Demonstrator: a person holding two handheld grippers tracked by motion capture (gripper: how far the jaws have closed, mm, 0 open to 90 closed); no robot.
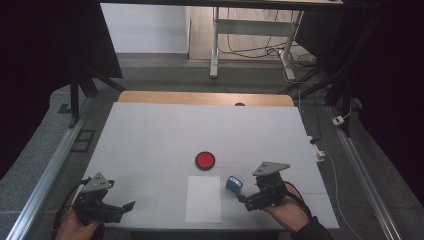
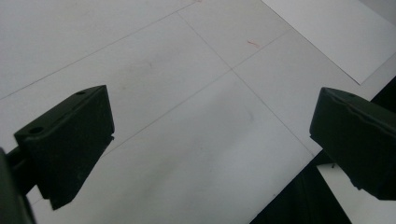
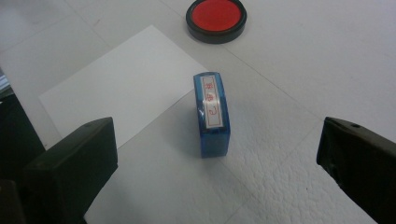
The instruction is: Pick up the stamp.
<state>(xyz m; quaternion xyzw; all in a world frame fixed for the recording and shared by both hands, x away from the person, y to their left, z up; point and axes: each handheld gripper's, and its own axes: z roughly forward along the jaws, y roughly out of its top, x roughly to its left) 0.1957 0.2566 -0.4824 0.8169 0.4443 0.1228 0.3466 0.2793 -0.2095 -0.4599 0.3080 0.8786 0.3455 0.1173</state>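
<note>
Bare desk (image 1: 150, 135) lies open on all sides of the blue stamp (image 3: 212, 114), which stands directly between the right gripper's (image 3: 217, 154) spread jaws, with the red ink pad (image 3: 216, 18) well beyond and the flat paper sheet (image 3: 121, 93) just beside.

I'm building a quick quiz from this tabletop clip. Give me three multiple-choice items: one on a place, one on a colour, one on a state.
1. Where does the blue stamp stand?
A. on the paper
B. on the table just beside the paper
C. on the ink pad

2. What colour is the ink pad's inside?
A. red
B. green
C. yellow

3. How is the right gripper?
A. shut on the stamp
B. open, with the stamp ahead
C. shut on nothing

Answers: 1 B, its base is on the table off the paper's edge. 2 A, a red disc in a black rim. 3 B, its fingers stand wide apart.
</note>
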